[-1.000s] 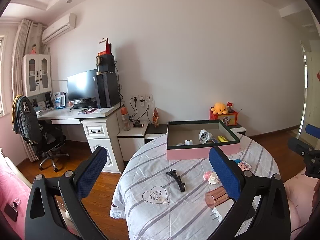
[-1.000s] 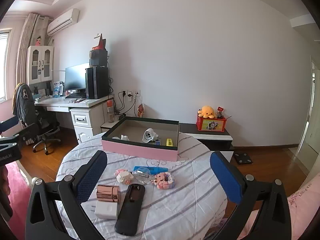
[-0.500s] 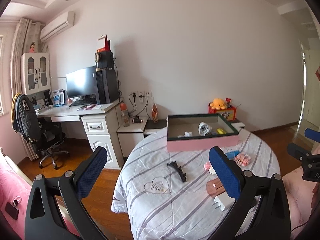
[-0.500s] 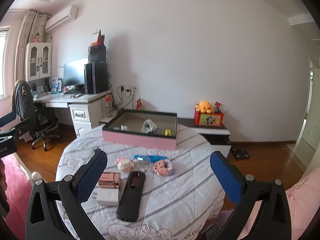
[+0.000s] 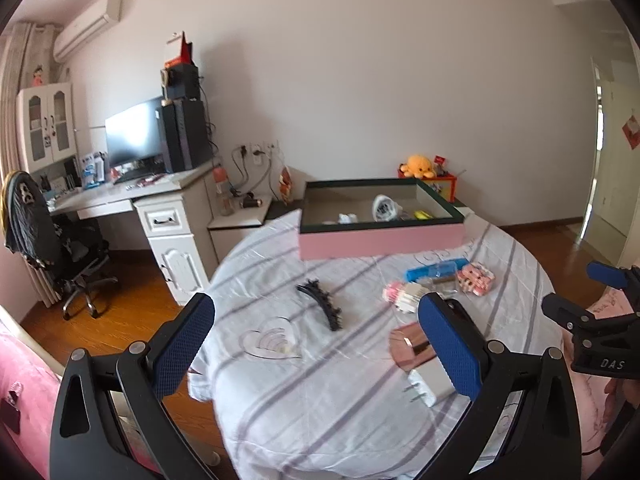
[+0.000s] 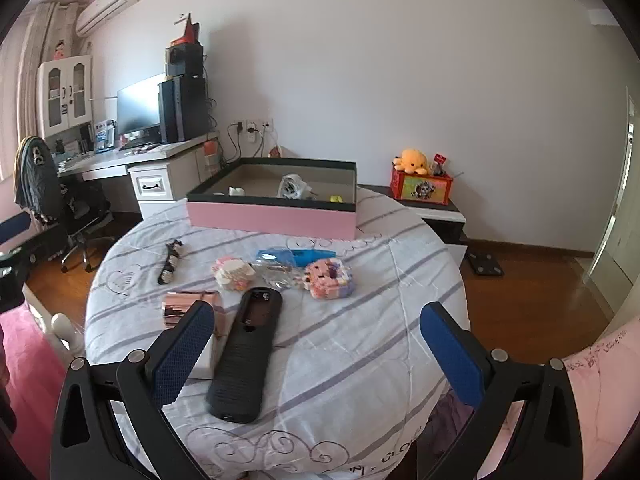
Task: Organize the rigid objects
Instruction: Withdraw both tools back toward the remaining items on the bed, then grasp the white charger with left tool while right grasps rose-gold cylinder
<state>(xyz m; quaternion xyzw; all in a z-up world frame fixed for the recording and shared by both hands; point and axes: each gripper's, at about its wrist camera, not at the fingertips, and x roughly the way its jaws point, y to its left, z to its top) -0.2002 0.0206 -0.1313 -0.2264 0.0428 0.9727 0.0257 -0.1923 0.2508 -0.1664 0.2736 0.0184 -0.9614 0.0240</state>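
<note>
A pink box (image 5: 380, 240) (image 6: 272, 216) with a dark rim stands at the far side of the round table and holds a few small items. Loose on the striped cloth lie a black hair claw (image 5: 320, 308) (image 6: 170, 266), a rose-gold cylinder (image 5: 410, 346) (image 6: 188, 308), a white charger (image 5: 428, 386), a long black case (image 6: 248, 352), two pink block toys (image 6: 330, 280) (image 6: 232, 274) and a blue item (image 6: 296, 256). My left gripper (image 5: 316, 344) is open and empty above the table's near left. My right gripper (image 6: 316, 352) is open and empty above the table's near edge.
A white desk (image 5: 160, 200) with monitor and an office chair (image 5: 52, 248) stand left. A low cabinet (image 6: 432, 204) with an orange plush is behind the table. Wood floor surrounds the table. Pink bedding (image 5: 24, 384) lies at the near left.
Both grippers have tilted downward and moved closer over the table. The objects on the cloth now sit higher and larger in both views. Both stay open.
</note>
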